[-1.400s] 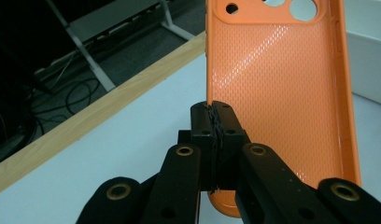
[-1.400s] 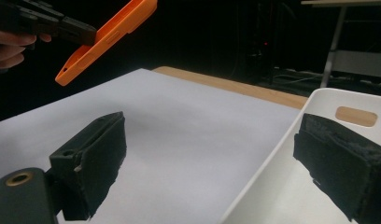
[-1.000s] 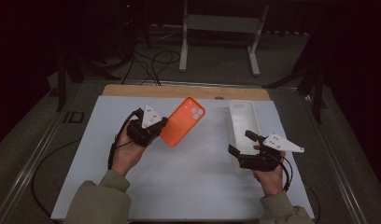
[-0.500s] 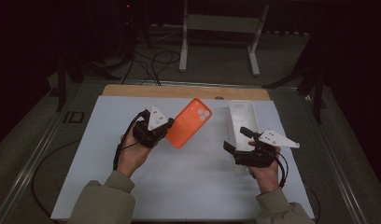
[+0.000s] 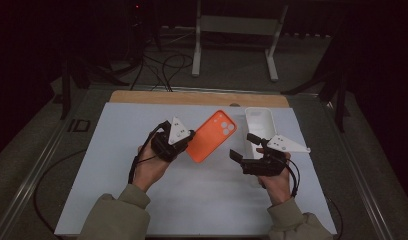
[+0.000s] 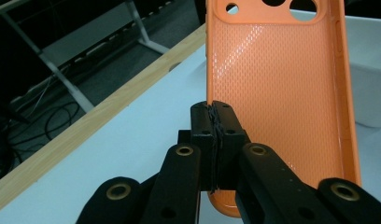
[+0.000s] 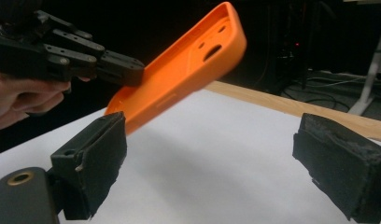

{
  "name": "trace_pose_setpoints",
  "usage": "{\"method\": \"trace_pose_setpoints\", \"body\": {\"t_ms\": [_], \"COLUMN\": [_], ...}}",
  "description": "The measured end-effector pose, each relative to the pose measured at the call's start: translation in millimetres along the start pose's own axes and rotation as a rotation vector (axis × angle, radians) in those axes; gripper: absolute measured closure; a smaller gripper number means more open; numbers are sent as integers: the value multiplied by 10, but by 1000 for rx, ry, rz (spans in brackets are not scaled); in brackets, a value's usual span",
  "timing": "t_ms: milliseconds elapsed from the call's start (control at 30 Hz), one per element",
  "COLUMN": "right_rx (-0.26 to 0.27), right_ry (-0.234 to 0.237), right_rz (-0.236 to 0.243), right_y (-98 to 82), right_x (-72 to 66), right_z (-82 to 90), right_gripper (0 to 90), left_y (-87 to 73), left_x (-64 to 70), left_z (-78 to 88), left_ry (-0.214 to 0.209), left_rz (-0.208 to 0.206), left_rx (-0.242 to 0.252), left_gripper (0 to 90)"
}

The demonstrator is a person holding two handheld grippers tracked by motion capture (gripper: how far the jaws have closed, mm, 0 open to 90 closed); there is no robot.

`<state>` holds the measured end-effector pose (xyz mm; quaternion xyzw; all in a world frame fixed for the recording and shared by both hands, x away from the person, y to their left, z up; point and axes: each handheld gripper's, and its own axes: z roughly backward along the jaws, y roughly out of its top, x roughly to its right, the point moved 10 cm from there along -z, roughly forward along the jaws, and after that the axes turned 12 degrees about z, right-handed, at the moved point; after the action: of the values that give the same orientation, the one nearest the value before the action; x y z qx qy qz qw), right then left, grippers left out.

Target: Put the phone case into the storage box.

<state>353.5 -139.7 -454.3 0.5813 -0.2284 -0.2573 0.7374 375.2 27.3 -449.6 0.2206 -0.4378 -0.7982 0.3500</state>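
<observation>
Both grippers have drifted: left gripper point(image 5: 188, 140) (jaws clamped on the orange case point(image 5: 212, 136)) carried it toward the right gripper point(image 5: 244, 147), whose jaws stand apart above the worktop point(image 5: 117, 175).

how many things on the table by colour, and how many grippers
orange phone case: 1, held off the table
white phone case: 1
grippers: 2, left gripper and right gripper
total: 4
</observation>
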Motion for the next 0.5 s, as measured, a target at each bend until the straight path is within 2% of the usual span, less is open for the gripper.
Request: {"method": "trace_pose_setpoints", "body": {"t_ms": [200, 500], "right_rx": [-3, -10], "right_ry": [28, 58], "right_rz": [-37, -64], "right_y": [38, 61], "right_x": [-50, -118], "right_z": [-68, -153], "right_gripper": [91, 96], "left_y": [-1, 1], "left_x": [74, 187], "left_z": [-12, -18], "left_ry": [-13, -37], "left_rz": [-9, -19], "left_rx": [7, 23], "left_gripper": [900, 900]}}
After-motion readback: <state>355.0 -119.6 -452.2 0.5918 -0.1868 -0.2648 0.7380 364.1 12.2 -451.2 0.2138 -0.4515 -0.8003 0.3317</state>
